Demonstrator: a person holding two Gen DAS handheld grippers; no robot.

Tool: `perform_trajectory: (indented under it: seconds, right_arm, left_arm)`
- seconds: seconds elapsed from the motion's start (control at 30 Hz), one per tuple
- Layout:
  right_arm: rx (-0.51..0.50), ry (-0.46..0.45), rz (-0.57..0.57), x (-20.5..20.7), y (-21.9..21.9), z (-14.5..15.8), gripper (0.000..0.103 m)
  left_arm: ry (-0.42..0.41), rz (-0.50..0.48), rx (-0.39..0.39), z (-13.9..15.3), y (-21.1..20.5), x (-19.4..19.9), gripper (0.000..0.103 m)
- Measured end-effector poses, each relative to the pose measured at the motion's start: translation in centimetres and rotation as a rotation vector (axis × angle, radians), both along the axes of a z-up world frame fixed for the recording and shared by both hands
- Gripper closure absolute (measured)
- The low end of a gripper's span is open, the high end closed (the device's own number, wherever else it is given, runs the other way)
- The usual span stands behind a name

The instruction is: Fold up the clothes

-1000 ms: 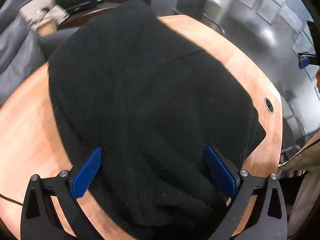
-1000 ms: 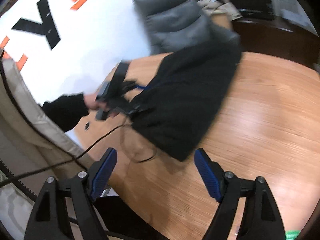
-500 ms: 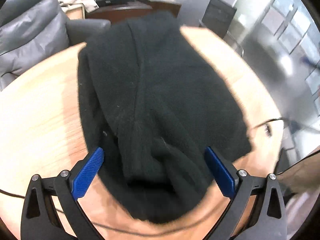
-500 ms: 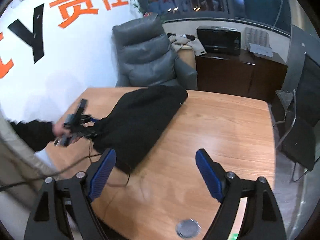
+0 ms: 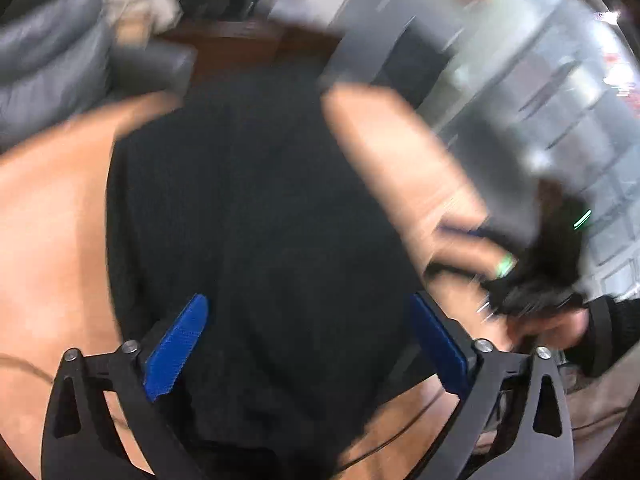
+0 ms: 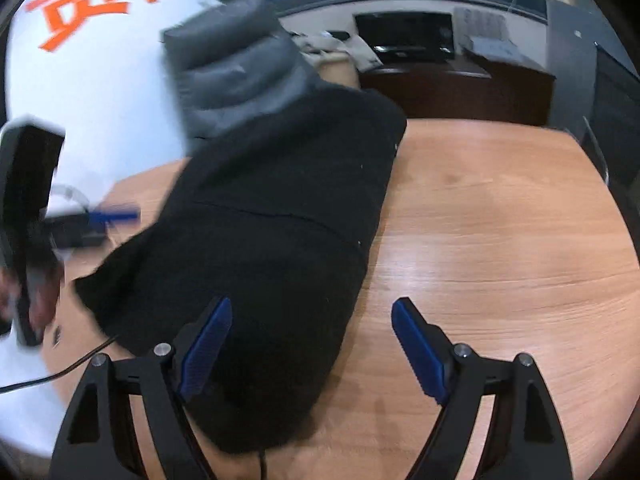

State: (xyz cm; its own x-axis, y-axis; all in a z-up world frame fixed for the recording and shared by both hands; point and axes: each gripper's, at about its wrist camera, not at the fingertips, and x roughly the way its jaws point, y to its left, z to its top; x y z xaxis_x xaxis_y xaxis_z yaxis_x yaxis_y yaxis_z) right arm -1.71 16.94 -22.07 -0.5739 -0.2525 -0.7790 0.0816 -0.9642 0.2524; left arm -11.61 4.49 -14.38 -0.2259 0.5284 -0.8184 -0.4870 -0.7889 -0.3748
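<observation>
we see a black garment [image 6: 272, 240] lying folded in a long bundle on the wooden table [image 6: 500, 240], running from the lower centre of the right wrist view up toward its upper middle, where a grey armchair [image 6: 236, 64] stands behind it. our right gripper [image 6: 310, 350] hangs over the near end of the bundle with its jaws spread wide and nothing between them; its left blue pad [image 6: 206, 346] is over the cloth, the other over bare wood. in the blurred left wrist view the same black garment [image 5: 256, 240] fills the centre of the frame, and our left gripper [image 5: 308, 344] is likewise spread apart over it, grasping nothing. a thin black cable [image 6: 60, 372] trails across the lower left of the right wrist view, beside the garment's edge.
</observation>
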Motion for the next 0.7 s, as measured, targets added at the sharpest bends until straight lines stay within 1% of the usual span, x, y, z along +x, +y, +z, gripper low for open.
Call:
perform_trajectory:
  seconds: [0.07, 0.1, 0.13, 0.17, 0.23, 0.3, 0.33, 0.37, 0.4, 0.47, 0.5, 0.57, 0.63, 0.7]
  right_arm:
    - [0.064, -0.023, -0.006, -0.4, -1.1, -1.1, 0.018]
    - [0.096, -0.034, -0.008, -0.6, -1.6, -1.7, 0.018]
    - [0.128, -0.045, -0.011, -0.8, -2.2, -2.3, 0.018]
    - [0.140, -0.051, -0.018, -0.6, -2.3, -2.5, 0.016]
    - [0.163, -0.069, -0.033, -0.4, -2.3, -2.8, 0.011]
    - [0.191, -0.093, -0.046, -0.5, -2.5, -2.8, 0.011]
    - [0.192, -0.095, -0.042, -0.5, -2.6, -2.0, 0.013]
    - [0.191, -0.097, -0.037, -0.6, -2.7, -1.2, 0.018]
    - [0.191, -0.098, -0.031, -0.6, -2.9, -0.4, 0.018]
    - [0.117, -0.074, -0.011, -0.1, -3.0, 0.8, 0.018]
    - [0.090, -0.097, 0.007, 0.0, -3.1, 0.5, 0.018]
    - [0.114, -0.187, 0.041, 0.4, -4.2, -1.9, 0.018]
    - [0.094, -0.187, 0.027, 1.4, -4.0, -2.2, 0.019]
    - [0.115, -0.204, 0.032, 2.6, -3.8, -2.0, 0.019]
  left_arm:
    - [0.013, 0.000, -0.090, -2.3, -1.1, 1.5, 0.003]
    - [-0.011, 0.017, -0.094, -3.4, -1.9, 1.9, 0.000]
    - [-0.031, 0.044, -0.056, -4.0, -2.8, 2.4, 0.000]
    - [-0.030, 0.060, -0.038, -4.2, -3.1, 2.8, 0.000]
    - [-0.002, 0.068, -0.039, -4.2, -2.9, 3.4, 0.000]
    - [0.004, 0.080, -0.032, -4.3, -3.0, 3.5, 0.000]
    - [0.003, 0.087, -0.025, -4.2, -3.1, 3.5, 0.000]
    - [-0.006, 0.096, -0.010, -4.0, -3.4, 3.4, 0.000]
    - [-0.011, 0.106, 0.006, -3.7, -3.8, 3.4, 0.001]
    - [-0.006, 0.129, 0.048, -2.3, -4.7, 3.5, 0.001]
    - [-0.001, 0.144, 0.072, -1.6, -5.3, 3.5, 0.001]
    - [0.005, 0.188, 0.111, -0.1, -6.6, 3.2, 0.001]
    - [0.009, 0.227, 0.134, 1.3, -7.6, 2.6, 0.001]
    - [0.028, 0.241, 0.146, 2.7, -7.8, 2.1, 0.001]
